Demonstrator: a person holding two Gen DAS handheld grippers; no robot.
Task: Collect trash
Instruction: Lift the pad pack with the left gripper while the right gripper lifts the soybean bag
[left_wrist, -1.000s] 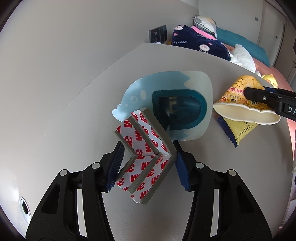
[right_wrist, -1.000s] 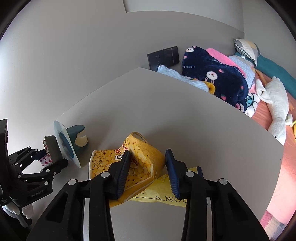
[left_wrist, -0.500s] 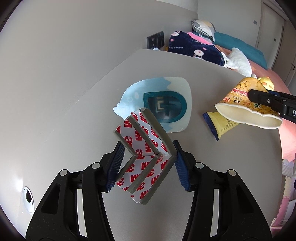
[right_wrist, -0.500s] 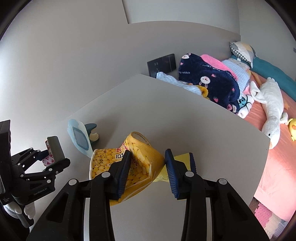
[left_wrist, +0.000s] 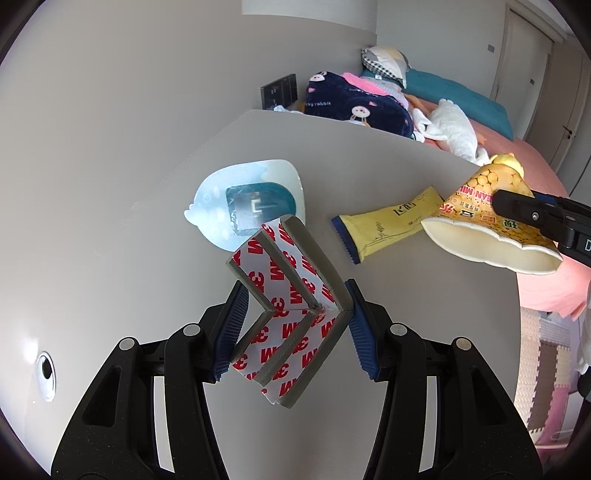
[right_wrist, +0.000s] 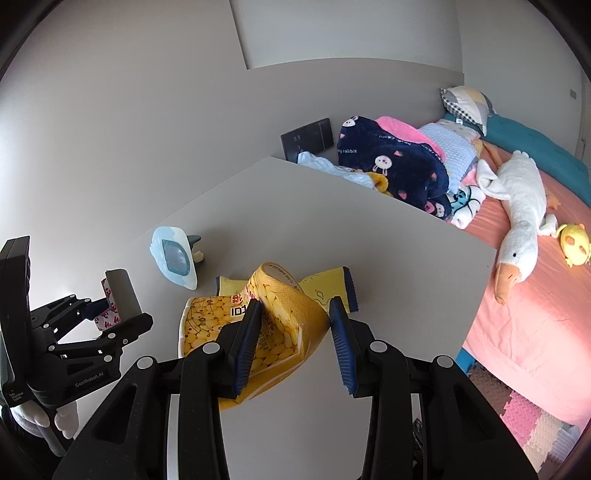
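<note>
My left gripper (left_wrist: 293, 328) is shut on a folded 3M adhesive foam pad (left_wrist: 291, 314), white with red print, held above the grey table (left_wrist: 110, 240). My right gripper (right_wrist: 293, 339) is shut on a crushed yellow corn-print paper cup (right_wrist: 273, 317), also seen in the left wrist view (left_wrist: 487, 229), lifted off the table. A yellow wrapper with a blue serrated end (left_wrist: 384, 225) lies flat on the table under the cup and shows in the right wrist view (right_wrist: 332, 286). The left gripper with its pad shows at the left of the right wrist view (right_wrist: 110, 306).
A light-blue whale-shaped holder (left_wrist: 247, 206) stands on the table near the wall, also in the right wrist view (right_wrist: 173, 258). A bed with a navy blanket (right_wrist: 391, 162), a white goose plush (right_wrist: 517, 206) and pillows lies beyond the table's far edge. Foam floor mats (right_wrist: 532, 417) are below.
Both grippers have risen and pulled back from the table with their loads. The yellow wrapper, earlier mostly under the cup, now lies fully exposed on the table.
</note>
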